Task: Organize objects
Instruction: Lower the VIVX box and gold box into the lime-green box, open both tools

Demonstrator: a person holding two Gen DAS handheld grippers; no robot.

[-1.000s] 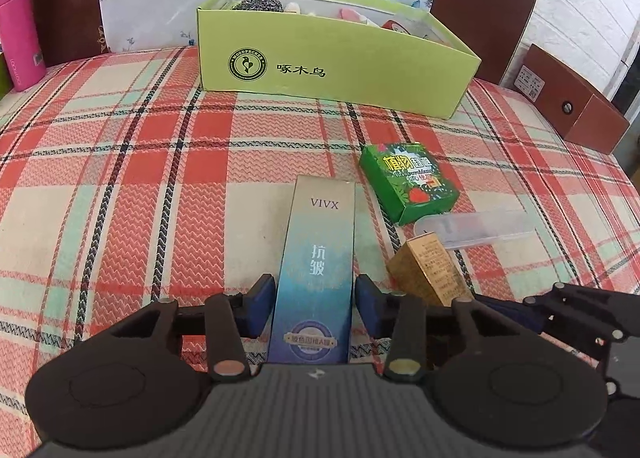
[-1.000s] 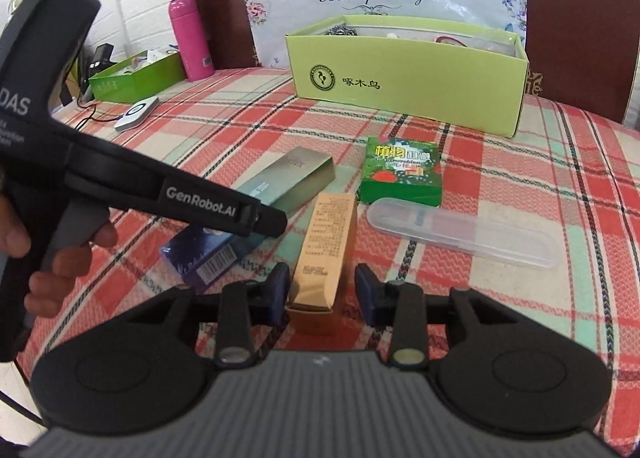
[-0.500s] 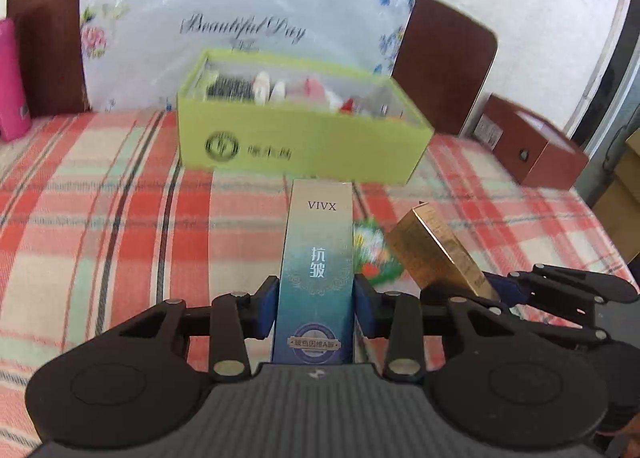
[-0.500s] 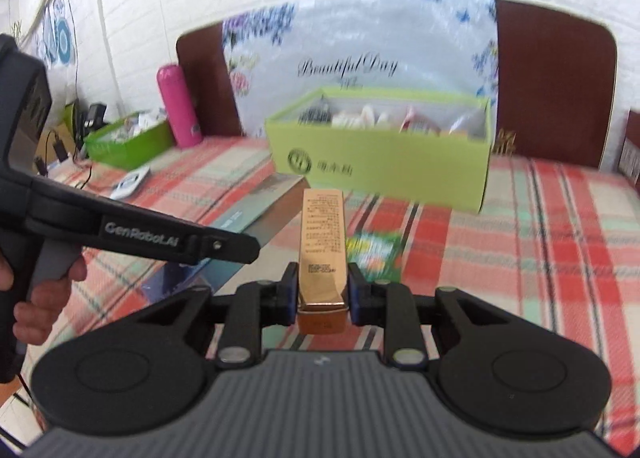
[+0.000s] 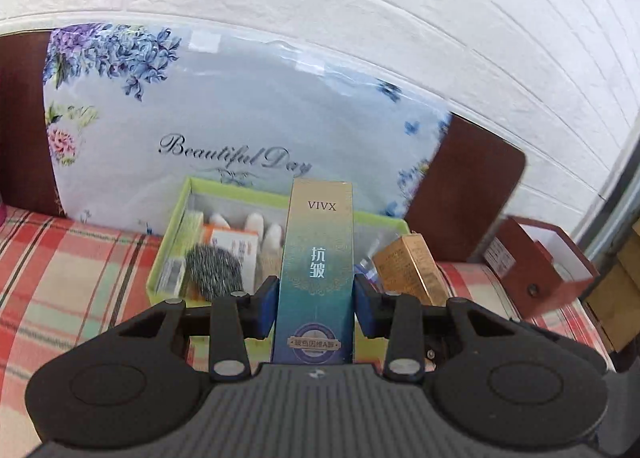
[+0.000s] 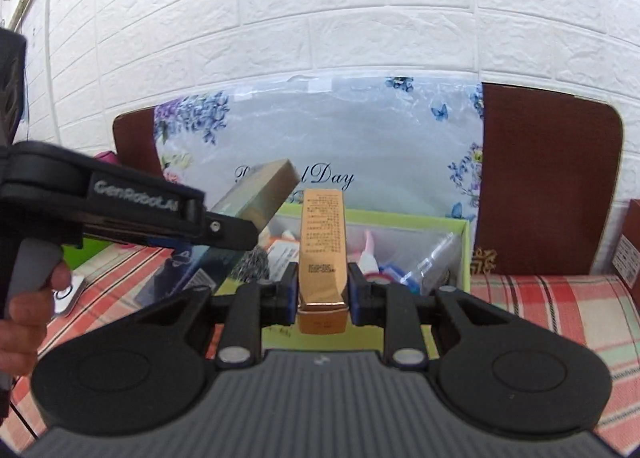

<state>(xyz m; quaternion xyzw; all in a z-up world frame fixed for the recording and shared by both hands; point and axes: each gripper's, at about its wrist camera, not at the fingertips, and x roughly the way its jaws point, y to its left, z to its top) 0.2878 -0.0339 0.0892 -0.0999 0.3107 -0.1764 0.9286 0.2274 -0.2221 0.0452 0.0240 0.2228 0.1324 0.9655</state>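
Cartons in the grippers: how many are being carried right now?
2: the blue VIVX carton in the left gripper, the gold carton in the right gripper, both over the green box.

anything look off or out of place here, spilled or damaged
Nothing stands out. The left tool is shut on the blue VIVX box, the right tool on the gold box; both boxes look intact above the tidy green box.
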